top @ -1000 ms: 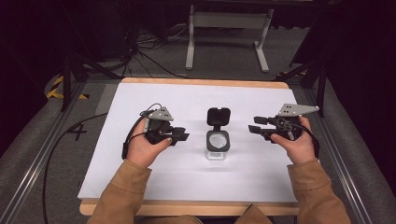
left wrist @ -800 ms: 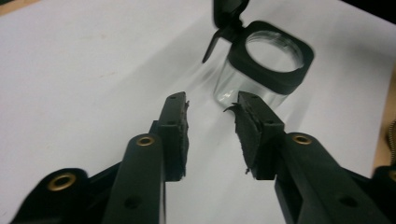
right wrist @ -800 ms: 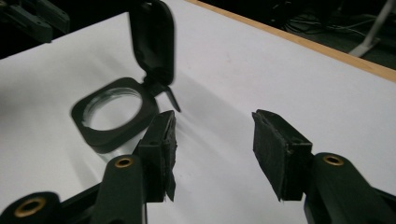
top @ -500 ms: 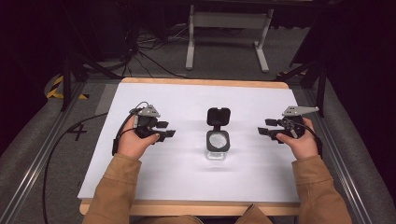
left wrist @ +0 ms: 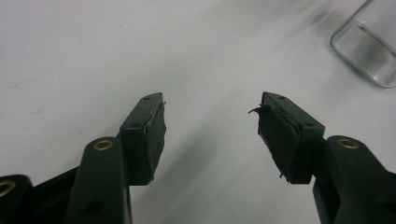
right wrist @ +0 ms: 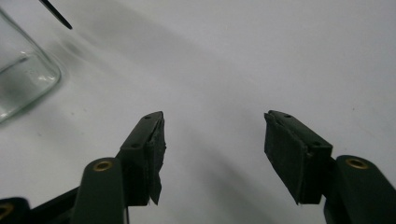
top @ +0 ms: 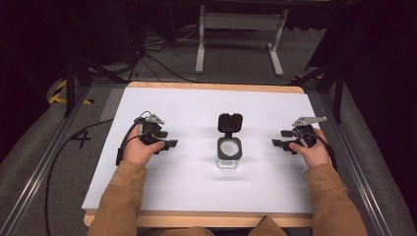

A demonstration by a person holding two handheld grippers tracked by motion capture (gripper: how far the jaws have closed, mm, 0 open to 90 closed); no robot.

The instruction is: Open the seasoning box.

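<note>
1. At the middle of the white table [top: 162, 196] stands a small clear glass jar [top: 229, 152]; its black flip lid [top: 229, 122] lies swung open on the far side, still attached at the rim.
2. Left of the jar, the left gripper [top: 169, 144] is held low over the table in the person's left hand [top: 140, 150], pointing right toward the jar. Its jaws have just been opening and now stand released, wide apart, with nothing between them [left wrist: 210, 126]; a corner of the jar [left wrist: 369, 53] shows at the upper right of the left gripper view.
3. Right of the jar, the right gripper [top: 276, 143] is held in the right hand [top: 310, 152], pointing left toward the jar. Its jaws have likewise just been opening and stand released and empty [right wrist: 212, 140]; the jar [right wrist: 23, 74] shows at the upper left of the right gripper view.
4. Both grippers are well apart from the jar, one on each side.
</note>
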